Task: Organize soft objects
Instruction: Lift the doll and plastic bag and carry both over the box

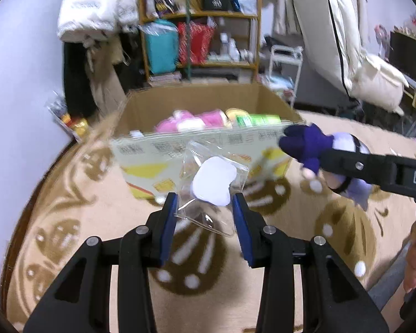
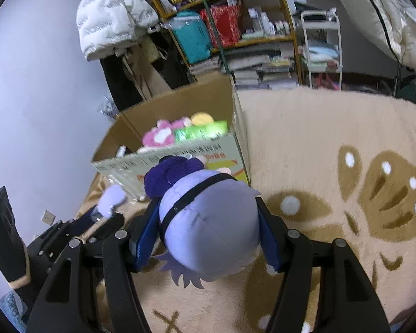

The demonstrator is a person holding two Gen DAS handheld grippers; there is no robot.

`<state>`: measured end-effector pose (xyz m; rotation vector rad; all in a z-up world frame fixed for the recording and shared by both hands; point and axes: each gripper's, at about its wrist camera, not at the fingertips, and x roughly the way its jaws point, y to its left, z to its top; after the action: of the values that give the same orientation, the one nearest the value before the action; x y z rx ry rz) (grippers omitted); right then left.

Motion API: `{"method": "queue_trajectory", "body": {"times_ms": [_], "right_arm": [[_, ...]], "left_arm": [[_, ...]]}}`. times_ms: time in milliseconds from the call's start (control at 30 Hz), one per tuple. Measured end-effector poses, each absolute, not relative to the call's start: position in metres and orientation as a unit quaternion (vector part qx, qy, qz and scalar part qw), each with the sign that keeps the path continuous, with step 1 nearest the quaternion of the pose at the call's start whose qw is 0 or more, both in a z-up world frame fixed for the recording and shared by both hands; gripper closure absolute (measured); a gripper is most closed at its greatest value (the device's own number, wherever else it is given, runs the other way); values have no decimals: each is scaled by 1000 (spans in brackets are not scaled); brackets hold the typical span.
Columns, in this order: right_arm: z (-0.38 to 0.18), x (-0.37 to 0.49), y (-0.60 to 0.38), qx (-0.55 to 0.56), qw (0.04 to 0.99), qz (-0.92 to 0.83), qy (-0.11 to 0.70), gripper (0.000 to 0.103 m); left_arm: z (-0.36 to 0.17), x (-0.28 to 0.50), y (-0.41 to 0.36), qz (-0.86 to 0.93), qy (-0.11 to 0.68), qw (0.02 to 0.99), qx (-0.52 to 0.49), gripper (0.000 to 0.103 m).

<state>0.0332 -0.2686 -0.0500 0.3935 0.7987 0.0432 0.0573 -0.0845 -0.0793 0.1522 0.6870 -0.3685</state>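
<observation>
A: What can't you make out?

B: The cardboard box is smeared by motion in the left wrist view, so the printing on its front wall is unreadable. The pink plush toys inside are blurs, lower halves hidden behind that wall.

A: And the doll?

B: The purple plush doll shows only its back; its face is hidden. The clear bag is blurred, and what the white piece inside it is, I can't tell.
</observation>
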Motion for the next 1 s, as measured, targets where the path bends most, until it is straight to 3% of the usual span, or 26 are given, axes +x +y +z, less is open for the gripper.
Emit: {"method": "queue_trajectory", "body": {"times_ms": [467,733,1000], "right_arm": [[1,27,-263,158,945,32,283,35],[1,58,-262,146,953,36,264,35],[-18,103,-257,127,950,44,283,35]], "left_arm": [[-7,59,-66,-154,215,962,70,65],[-8,101,-75,-137,202,965,97,64],[-35,144,-76,-119,241,958,97,64]]}}
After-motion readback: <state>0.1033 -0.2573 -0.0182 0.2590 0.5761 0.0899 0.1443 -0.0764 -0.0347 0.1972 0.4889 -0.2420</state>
